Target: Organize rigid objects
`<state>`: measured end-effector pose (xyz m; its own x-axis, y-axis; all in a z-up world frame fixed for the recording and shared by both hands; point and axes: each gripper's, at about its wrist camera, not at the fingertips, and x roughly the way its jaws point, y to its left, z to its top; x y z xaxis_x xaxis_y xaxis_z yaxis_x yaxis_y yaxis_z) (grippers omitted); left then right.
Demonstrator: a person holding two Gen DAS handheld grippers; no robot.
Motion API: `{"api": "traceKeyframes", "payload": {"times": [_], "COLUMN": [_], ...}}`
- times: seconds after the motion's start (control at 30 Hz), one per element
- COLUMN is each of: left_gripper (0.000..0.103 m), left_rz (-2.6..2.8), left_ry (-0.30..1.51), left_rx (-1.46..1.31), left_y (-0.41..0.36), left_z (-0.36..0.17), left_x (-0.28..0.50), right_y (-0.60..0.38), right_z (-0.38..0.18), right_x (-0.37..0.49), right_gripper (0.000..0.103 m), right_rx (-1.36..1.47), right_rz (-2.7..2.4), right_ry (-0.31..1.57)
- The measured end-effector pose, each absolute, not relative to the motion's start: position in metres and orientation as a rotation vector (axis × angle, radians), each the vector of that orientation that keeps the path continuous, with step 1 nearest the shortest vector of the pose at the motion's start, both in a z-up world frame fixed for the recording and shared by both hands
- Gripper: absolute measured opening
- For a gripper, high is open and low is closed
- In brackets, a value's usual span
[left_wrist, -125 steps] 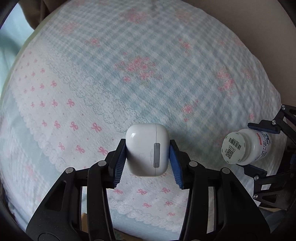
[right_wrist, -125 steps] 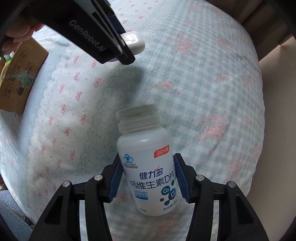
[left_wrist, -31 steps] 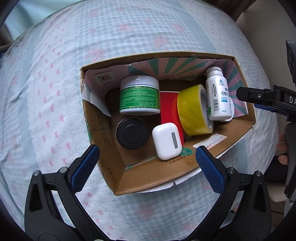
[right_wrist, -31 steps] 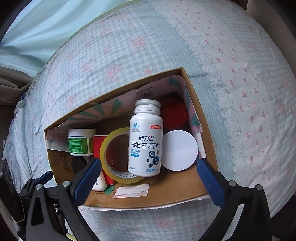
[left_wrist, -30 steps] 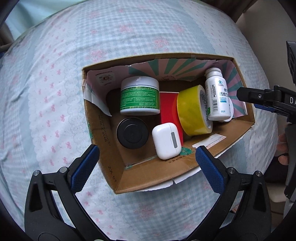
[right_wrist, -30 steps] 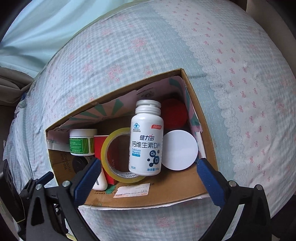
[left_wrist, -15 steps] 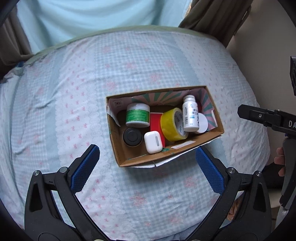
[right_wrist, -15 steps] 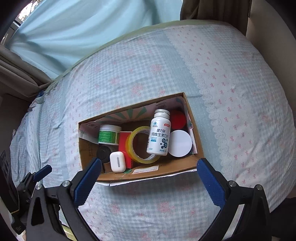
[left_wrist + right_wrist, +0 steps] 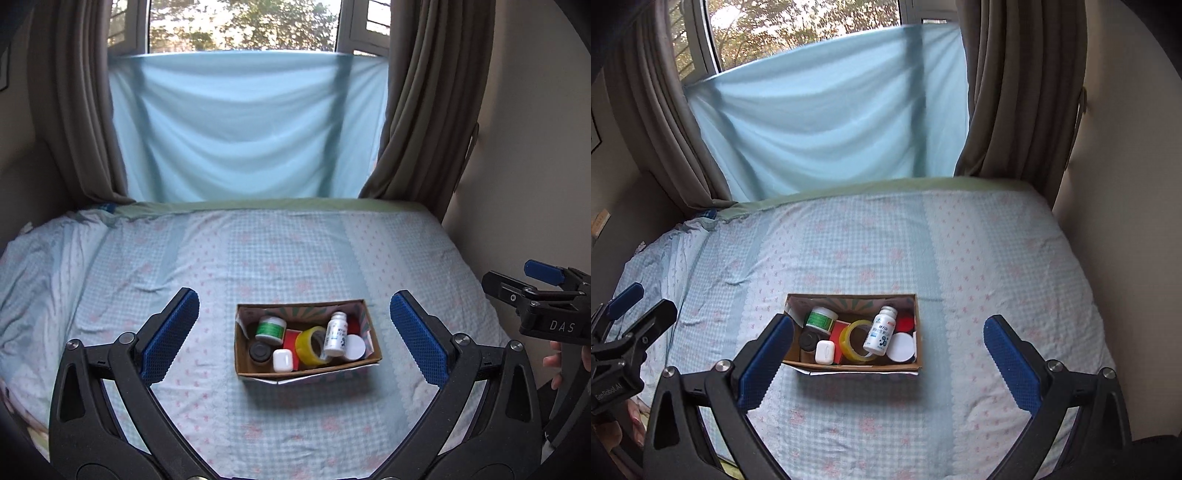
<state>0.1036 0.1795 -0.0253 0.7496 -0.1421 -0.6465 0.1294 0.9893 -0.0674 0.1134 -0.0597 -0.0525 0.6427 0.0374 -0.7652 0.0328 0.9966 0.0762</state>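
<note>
A cardboard box [image 9: 308, 370] sits on the bed and also shows in the right wrist view [image 9: 855, 367]. In it lie a white earbud case [image 9: 282, 360], a white pill bottle [image 9: 335, 335], a yellow tape roll [image 9: 309, 344], a green-labelled jar [image 9: 270, 328], a black lid [image 9: 259, 351] and a white lid [image 9: 355, 347]. My left gripper [image 9: 293, 338] is open and empty, held well back from the box. My right gripper [image 9: 886, 363] is open and empty, also held back from the box.
The bed [image 9: 295, 251] has a blue checked cover with pink flowers. A light blue sheet [image 9: 243, 122] hangs over the window between brown curtains [image 9: 417, 110]. A wall [image 9: 535, 147] runs along the bed's right side.
Both grippers let go of the earbud case and pill bottle, which now lie in the box. Both have since pulled far back and up, so the box looks small.
</note>
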Motion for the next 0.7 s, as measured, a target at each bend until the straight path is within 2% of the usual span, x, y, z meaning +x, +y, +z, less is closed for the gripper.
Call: {"api": "traceKeyframes", "payload": {"times": [0.23, 0.7], "left_gripper": [0.103, 0.103], "left_rz": [-0.101, -0.101], "left_ry": [0.587, 0.505], "left_rx": [-0.041, 0.038], "left_y": [0.155, 0.115], "left_z": [0.008, 0.021], "left_x": [0.056, 0.031], "right_y": [-0.088, -0.113], "right_z": [-0.012, -0.005], "right_x": [0.071, 0.040], "right_gripper": [0.102, 0.102], "right_rx": [0.015, 0.037], "right_rz": [-0.016, -0.037], "right_ry": [0.745, 0.674]}}
